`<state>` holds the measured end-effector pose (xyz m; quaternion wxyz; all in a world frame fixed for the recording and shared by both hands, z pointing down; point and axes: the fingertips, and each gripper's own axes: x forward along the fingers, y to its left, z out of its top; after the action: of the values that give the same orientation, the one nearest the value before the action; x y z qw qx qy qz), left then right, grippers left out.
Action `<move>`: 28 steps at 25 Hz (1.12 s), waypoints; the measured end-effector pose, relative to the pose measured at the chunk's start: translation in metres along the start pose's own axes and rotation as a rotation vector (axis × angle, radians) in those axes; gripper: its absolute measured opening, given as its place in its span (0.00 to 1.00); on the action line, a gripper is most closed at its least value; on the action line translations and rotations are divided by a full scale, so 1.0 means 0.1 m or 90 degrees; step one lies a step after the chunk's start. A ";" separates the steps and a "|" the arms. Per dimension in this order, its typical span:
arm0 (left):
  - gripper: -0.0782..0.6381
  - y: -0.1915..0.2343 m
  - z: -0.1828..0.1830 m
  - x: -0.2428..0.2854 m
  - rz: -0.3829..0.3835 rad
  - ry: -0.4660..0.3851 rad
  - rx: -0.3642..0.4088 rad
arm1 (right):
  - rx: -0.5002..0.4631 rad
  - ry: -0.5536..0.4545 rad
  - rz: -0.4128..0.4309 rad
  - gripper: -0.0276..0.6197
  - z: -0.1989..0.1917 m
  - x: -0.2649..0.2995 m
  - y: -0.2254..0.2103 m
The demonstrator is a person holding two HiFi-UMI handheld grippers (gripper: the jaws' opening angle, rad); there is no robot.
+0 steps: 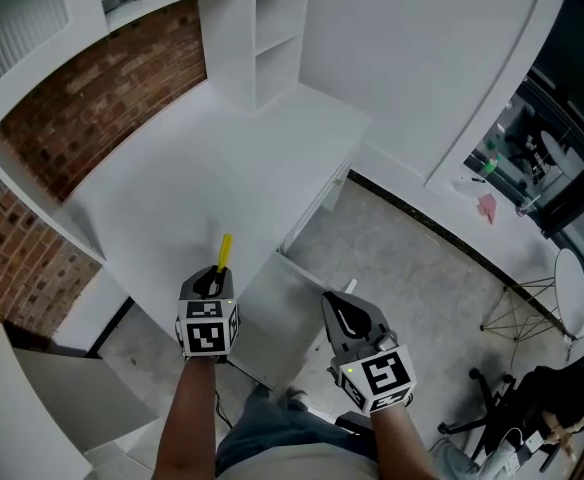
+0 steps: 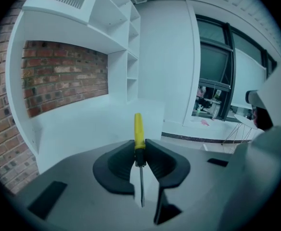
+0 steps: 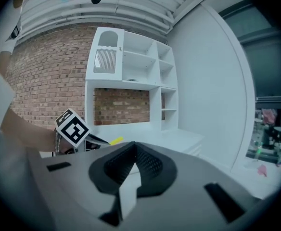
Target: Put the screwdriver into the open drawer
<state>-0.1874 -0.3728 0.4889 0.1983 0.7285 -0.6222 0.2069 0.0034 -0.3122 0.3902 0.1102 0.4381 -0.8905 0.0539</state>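
My left gripper [image 1: 215, 278] is shut on a yellow-handled screwdriver [image 1: 225, 250] and hangs over the front edge of the white desk [image 1: 202, 168]. In the left gripper view the pads pinch the screwdriver [image 2: 138, 131] at its black collar, with the handle pointing forward and the metal shaft back toward the camera. To its right my right gripper [image 1: 344, 313] is shut and holds nothing; its pads meet at the tip [image 3: 134, 146]. The right gripper view also catches the left gripper's marker cube [image 3: 73, 129] and the screwdriver's yellow tip [image 3: 116, 140]. A white drawer [image 1: 282, 303] stands pulled out below the desk edge, between the two grippers.
A white shelf unit [image 1: 277, 38] stands at the back of the desk against a brick wall [image 1: 102, 88]. A white cabinet panel [image 1: 52, 408] is at the lower left. Wire-legged furniture [image 1: 532, 303] and clutter sit on the grey floor at the right.
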 end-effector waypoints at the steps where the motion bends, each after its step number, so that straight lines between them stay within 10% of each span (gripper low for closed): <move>1: 0.22 -0.04 -0.01 -0.01 -0.006 0.000 0.001 | 0.004 0.000 -0.006 0.06 -0.02 -0.04 -0.01; 14: 0.22 -0.85 -0.35 0.30 -0.116 0.054 0.060 | 0.091 0.055 -0.109 0.06 -0.53 -0.49 -0.38; 28: 0.22 -1.31 -1.53 0.95 -0.180 0.202 0.099 | 0.189 0.159 -0.103 0.06 -1.49 -0.48 -0.50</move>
<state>-0.0528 -0.3479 0.6647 0.2638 0.7802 -0.4569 0.3361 0.0933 -0.2769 0.5235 0.1576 0.5094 -0.8143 0.2294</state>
